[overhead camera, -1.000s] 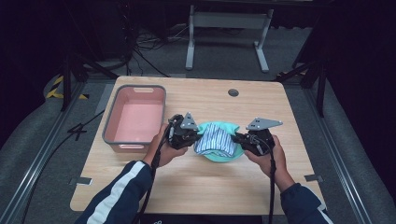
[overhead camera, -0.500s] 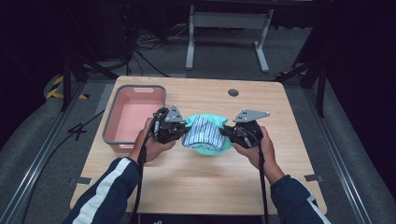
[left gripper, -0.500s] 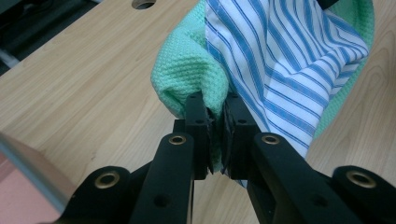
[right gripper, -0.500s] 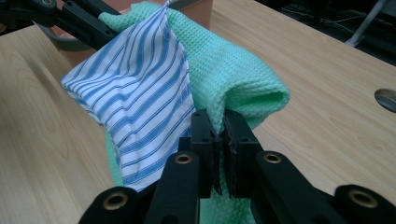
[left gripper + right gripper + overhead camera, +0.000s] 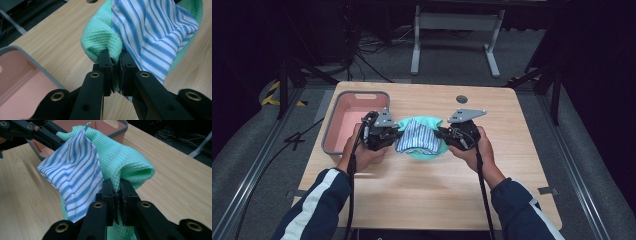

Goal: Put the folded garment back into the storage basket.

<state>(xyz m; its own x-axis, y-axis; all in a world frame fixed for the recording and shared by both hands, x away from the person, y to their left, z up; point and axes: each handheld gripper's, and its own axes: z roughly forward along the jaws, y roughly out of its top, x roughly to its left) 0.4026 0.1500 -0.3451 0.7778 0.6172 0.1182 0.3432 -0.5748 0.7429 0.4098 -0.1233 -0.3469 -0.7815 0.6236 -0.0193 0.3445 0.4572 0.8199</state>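
Note:
A mint-green waffle cloth (image 5: 424, 150) and a blue-and-white striped cloth (image 5: 416, 137) hang together between my two grippers, lifted just above the wooden table (image 5: 422, 195). My left gripper (image 5: 393, 136) is shut on the left edge of the bundle; its jaws pinch green cloth (image 5: 100, 40) and striped cloth (image 5: 155, 37) together at the left gripper (image 5: 115, 56). My right gripper (image 5: 443, 134) is shut on the right edge, where the right gripper (image 5: 117, 185) clamps the green cloth (image 5: 125, 157) beside the striped cloth (image 5: 75, 177).
A pink bin with a grey rim (image 5: 332, 135) stands on the table just left of my left gripper, seen close as the bin (image 5: 22, 80) and behind the cloths as the bin (image 5: 110, 126). A round cable hole (image 5: 461, 99) sits at the table's far edge.
Both grippers have carried the cloth bundle to the left, toward the pink bin, and slightly away from the person. Both stay shut on the cloths.

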